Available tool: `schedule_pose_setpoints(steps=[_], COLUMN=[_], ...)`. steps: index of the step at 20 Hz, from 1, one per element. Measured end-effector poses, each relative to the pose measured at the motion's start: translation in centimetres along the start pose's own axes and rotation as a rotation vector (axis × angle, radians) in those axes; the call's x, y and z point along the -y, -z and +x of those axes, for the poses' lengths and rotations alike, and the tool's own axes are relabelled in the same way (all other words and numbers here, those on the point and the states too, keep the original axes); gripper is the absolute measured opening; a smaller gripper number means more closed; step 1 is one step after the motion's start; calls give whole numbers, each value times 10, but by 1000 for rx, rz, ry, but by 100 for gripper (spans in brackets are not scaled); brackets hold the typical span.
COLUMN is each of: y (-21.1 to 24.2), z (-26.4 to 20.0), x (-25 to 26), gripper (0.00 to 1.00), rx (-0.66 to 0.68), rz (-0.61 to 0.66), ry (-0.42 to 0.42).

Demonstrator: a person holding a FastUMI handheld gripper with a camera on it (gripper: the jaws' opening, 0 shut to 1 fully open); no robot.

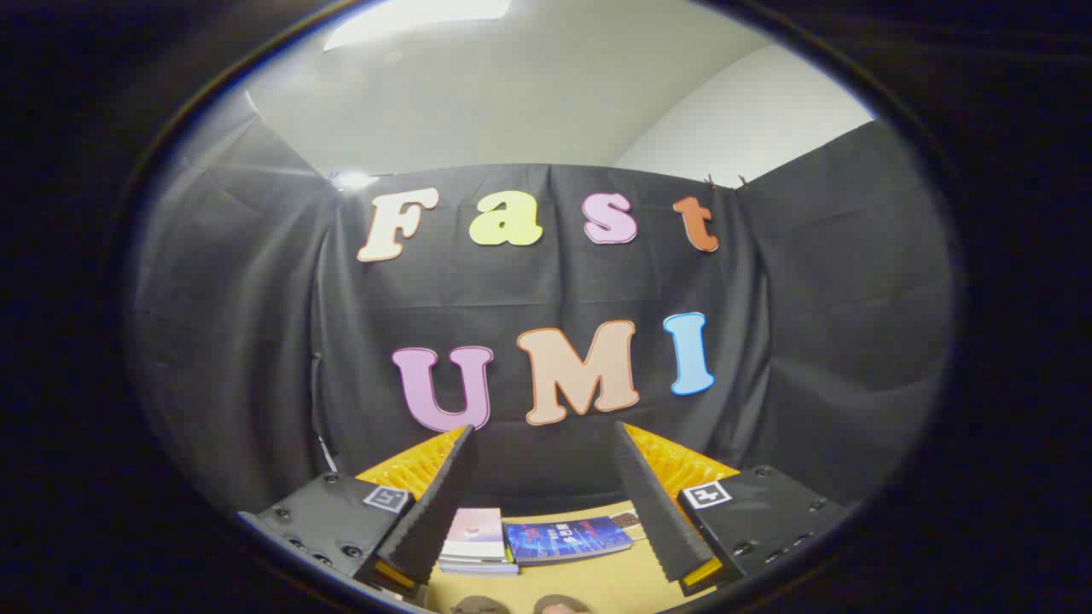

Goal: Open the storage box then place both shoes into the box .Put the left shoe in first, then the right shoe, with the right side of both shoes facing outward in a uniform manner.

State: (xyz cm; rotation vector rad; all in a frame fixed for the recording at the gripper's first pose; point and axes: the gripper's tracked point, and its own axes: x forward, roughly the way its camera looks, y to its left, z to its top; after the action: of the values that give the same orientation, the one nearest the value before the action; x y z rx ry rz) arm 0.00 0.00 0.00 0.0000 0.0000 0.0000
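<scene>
While the gripper (543, 443) hangs high with its fingers spread and gripping nothing, two dark rounded shapes, possibly the shoes (520, 605), peek beneath them, nearer than the blue book (566, 539). Descending blind risks clipping the book stack (476, 542) beside it.

Black cloth wall (256, 341), white ceiling (512, 94)

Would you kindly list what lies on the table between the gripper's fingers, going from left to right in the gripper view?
Left finger → stack of pale books → blue book → small speckled item → right finger. The gripper is open, holding nothing.
</scene>
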Motion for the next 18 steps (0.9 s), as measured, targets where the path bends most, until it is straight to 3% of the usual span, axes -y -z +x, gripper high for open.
schedule_pose_setpoints(steps=[18], y=[31], z=[-2], x=[-68], gripper=[98], rx=[-102], rz=[-25], ry=[-59])
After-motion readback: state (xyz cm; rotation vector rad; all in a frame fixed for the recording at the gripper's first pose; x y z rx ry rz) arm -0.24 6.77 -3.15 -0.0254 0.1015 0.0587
